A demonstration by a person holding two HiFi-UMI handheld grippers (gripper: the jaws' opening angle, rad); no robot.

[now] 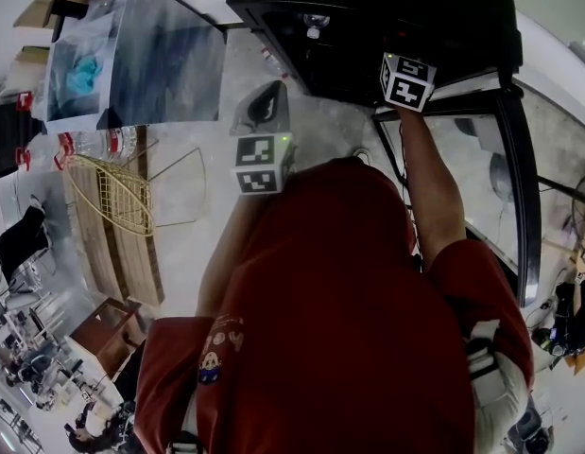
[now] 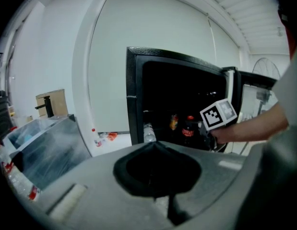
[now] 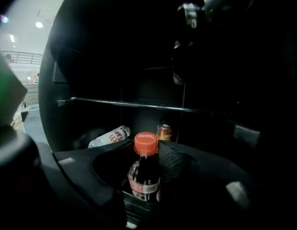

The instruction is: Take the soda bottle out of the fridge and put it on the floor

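Note:
The soda bottle (image 3: pixel 144 176), dark with an orange-red cap and a red label, stands upright in the dark fridge (image 2: pixel 177 99). My right gripper (image 3: pixel 145 147) is shut on it, its meshed pad pressed against the bottle's right side. In the left gripper view the same bottle (image 2: pixel 188 131) shows just left of the right gripper's marker cube (image 2: pixel 218 114). In the head view the right gripper reaches into the fridge (image 1: pixel 368 17), so its jaws are hidden. My left gripper (image 2: pixel 155 145) hangs outside the fridge, its jaw tips together with nothing between them; it is also in the head view (image 1: pixel 266 93).
Behind the soda bottle stand an orange can (image 3: pixel 164 131) and a clear bottle lying on its side (image 3: pixel 110 137), under a shelf rail (image 3: pixel 129 103). The glass fridge door (image 1: pixel 481 178) stands open at right. A plastic-wrapped box (image 1: pixel 141 55) and a yellow wire rack (image 1: pixel 112 197) sit left.

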